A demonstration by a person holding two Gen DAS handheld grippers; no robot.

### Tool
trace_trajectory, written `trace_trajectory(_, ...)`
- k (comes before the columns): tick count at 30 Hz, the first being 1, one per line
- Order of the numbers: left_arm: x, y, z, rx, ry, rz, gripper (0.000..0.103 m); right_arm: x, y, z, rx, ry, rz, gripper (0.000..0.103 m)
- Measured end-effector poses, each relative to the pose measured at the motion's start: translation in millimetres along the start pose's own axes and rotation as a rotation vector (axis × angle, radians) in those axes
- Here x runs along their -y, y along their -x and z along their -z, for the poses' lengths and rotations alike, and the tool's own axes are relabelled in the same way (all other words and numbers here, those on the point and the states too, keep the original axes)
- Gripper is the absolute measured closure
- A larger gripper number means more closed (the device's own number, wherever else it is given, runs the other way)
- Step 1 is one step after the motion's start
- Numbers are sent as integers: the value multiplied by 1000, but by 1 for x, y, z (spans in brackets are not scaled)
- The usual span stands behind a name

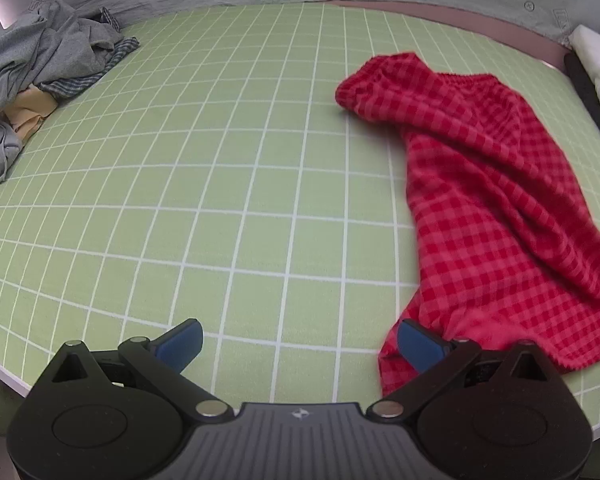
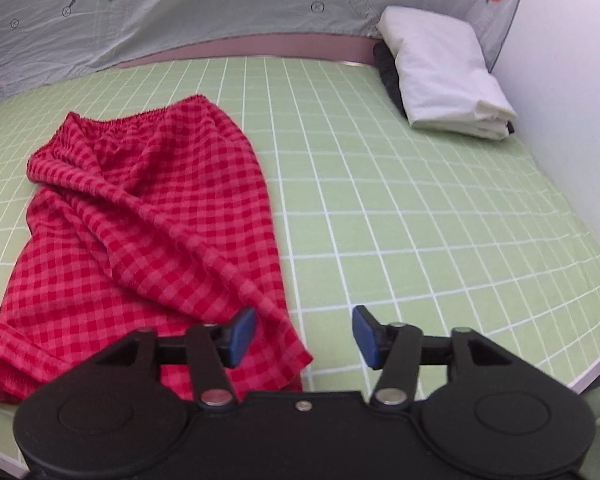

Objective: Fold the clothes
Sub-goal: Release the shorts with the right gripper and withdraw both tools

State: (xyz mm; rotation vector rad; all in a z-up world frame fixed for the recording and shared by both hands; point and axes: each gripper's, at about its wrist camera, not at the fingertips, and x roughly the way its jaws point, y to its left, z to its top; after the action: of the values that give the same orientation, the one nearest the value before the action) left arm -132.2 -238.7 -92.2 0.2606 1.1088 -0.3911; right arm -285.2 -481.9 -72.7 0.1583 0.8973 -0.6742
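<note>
Left tool: wide open, empty.
Right tool: wide open, empty.
Red checked garment: rumpled on green grid sheet.

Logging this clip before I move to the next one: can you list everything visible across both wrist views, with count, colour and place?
Red checked fleece trousers: one, red and pink, spread crumpled on the bed, elastic waistband at the far end, hems near the grippers.
Pile of unfolded clothes: one heap, grey, blue-striped and tan pieces, far left of the bed.
Folded white cloth: one, white, far right corner, resting on a dark folded item.
Green grid-pattern sheet: one, light green with white lines, covering the bed.
Grey printed fabric: one, grey with small carrot motifs, hanging behind the bed.
White wall: right side.
Left gripper: black, blue pads, open, by the trouser hem.
Right gripper: black, blue pads, open, at the trouser hem's edge.
</note>
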Motion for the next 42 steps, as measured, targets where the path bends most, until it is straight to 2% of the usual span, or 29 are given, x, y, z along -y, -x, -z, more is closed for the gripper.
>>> trace_trajectory(5,-24,9,-20,42,101,38,1,-14,-4,-16,26,6,-22,40)
trace_trajectory(9,-35,2,-33,40,95,-15,1,-39,-10,-28,45,36,-52,40)
trace_trajectory(19,-64,-10,-67,36,53,-2,1,-118,-34,-60,98,164,-126,39)
trace_trajectory(22,-67,-15,-82,46,41,0,1,-137,-48,-66,75,238,-158,40)
trace_trajectory(23,-67,-17,-87,51,41,4,1,-143,-52,-67,76,261,-160,43)
trace_trajectory(25,-65,-21,-96,55,40,7,1,-150,-58,-72,72,298,-170,57)
trace_trajectory(27,-62,-26,-102,54,40,12,1,-150,-62,-78,73,299,-206,93)
trace_trajectory(30,-53,-32,-109,59,43,20,1,-141,-61,-89,108,257,-254,102)
trace_trajectory(32,-47,-37,-111,70,38,23,1,-123,-58,-100,159,183,-255,102)
trace_trajectory(33,-46,-41,-113,65,44,20,1,-110,-64,-104,153,136,-236,102)
trace_trajectory(38,-43,-59,-129,59,82,-2,1,-36,-116,-118,26,-110,-96,99)
trace_trajectory(40,-45,-66,-137,58,103,-13,1,-13,-131,-122,-7,-175,-59,91)
trace_trajectory(42,-44,-73,-145,38,121,-12,1,-6,-131,-125,7,-161,-66,61)
